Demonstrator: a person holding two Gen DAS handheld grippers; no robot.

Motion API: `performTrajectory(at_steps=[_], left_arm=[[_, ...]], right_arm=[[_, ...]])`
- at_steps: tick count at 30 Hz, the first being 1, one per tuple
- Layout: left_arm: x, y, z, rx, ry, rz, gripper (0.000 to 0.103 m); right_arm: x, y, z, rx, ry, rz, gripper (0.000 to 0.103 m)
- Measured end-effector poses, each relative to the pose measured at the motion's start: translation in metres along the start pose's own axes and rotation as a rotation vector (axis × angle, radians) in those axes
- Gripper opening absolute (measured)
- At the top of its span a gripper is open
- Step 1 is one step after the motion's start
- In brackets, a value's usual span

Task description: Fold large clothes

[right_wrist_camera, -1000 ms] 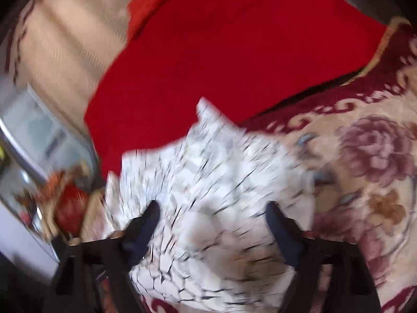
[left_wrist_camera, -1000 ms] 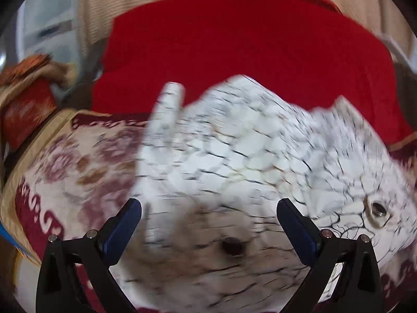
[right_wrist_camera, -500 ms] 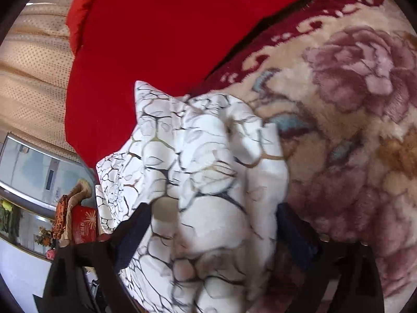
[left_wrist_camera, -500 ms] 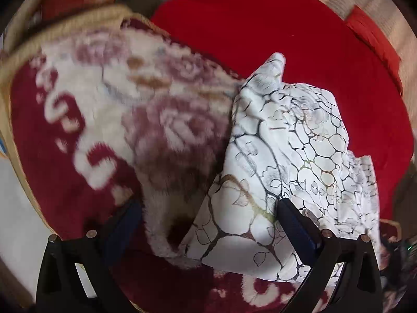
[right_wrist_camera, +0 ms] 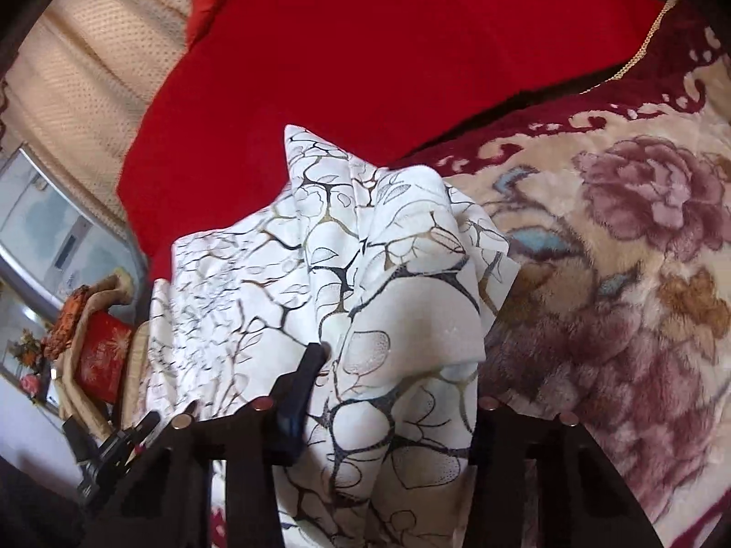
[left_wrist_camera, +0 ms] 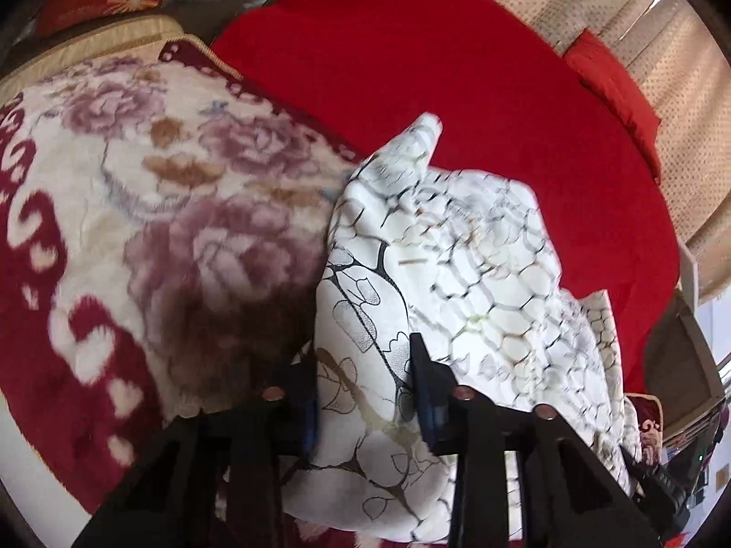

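A white garment (left_wrist_camera: pixel 457 283) with a black and gold cracked-leaf print lies bunched on a floral blanket (left_wrist_camera: pixel 137 210), its far corner over a red cover. My left gripper (left_wrist_camera: pixel 363 383) is shut on a fold of the garment's near edge. In the right wrist view the same garment (right_wrist_camera: pixel 365 274) drapes over my right gripper (right_wrist_camera: pixel 393 392). Its left finger (right_wrist_camera: pixel 301 388) shows against the cloth; the right finger is hidden under the fabric. The jaws have narrowed around a bunch of the cloth.
A red cover (left_wrist_camera: pixel 434 55) spreads behind the garment, with a red pillow (left_wrist_camera: pixel 612 77) at its far edge. Beige curtains (right_wrist_camera: pixel 82 73) hang beyond. A red cushion (right_wrist_camera: pixel 100 347) on a chair stands at the left in the right wrist view.
Both grippers were open around the garment and have closed onto it. The left jaws narrowed onto the near fold; the right jaws moved in under the draped cloth.
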State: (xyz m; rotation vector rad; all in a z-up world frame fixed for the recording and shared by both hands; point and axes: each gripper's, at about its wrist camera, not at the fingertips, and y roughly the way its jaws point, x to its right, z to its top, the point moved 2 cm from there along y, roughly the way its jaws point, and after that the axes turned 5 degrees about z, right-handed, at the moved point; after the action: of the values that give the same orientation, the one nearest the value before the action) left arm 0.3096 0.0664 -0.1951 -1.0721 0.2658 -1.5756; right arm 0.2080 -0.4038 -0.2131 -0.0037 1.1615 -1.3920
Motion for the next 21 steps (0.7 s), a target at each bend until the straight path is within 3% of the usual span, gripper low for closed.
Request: performTrajectory(at_steps=[5,8,10,12,14,18,21], left_arm=[[0.004,-0.013,0.011,0.085,0.059,0.013,0.028],[-0.005,-0.008,0.015,0.061,0.022,0.035,0.031],[-0.014,-0.001,0.015,0.015,-0.026,0.065,0.043],[-0.024,0.002,0.015,-0.013,-0.089,0.083,0.069],[-0.031,0.001,0.013,-0.029,-0.130,0.070,0.076],[-0.033,-0.007,0.013,-0.019,-0.133,0.085,0.076],[-0.023,-0.027,0.015,0.096,-0.057,0.141,0.076]], right_arm=[[-0.008,-0.014,-0.018,-0.002,0.033,0.078,0.044],[-0.013,-0.025,-0.030,0.009,0.023,0.081,0.044],[-0.003,-0.019,-0.032,-0.005,0.060,0.041,0.046],[0.010,-0.015,-0.027,-0.031,0.115,0.023,0.057],[0.015,-0.020,-0.022,-0.038,0.167,0.035,0.064],[0.024,-0.055,-0.006,0.069,0.205,0.016,0.068],[0.017,-0.085,0.007,0.196,0.180,-0.001,0.069]])
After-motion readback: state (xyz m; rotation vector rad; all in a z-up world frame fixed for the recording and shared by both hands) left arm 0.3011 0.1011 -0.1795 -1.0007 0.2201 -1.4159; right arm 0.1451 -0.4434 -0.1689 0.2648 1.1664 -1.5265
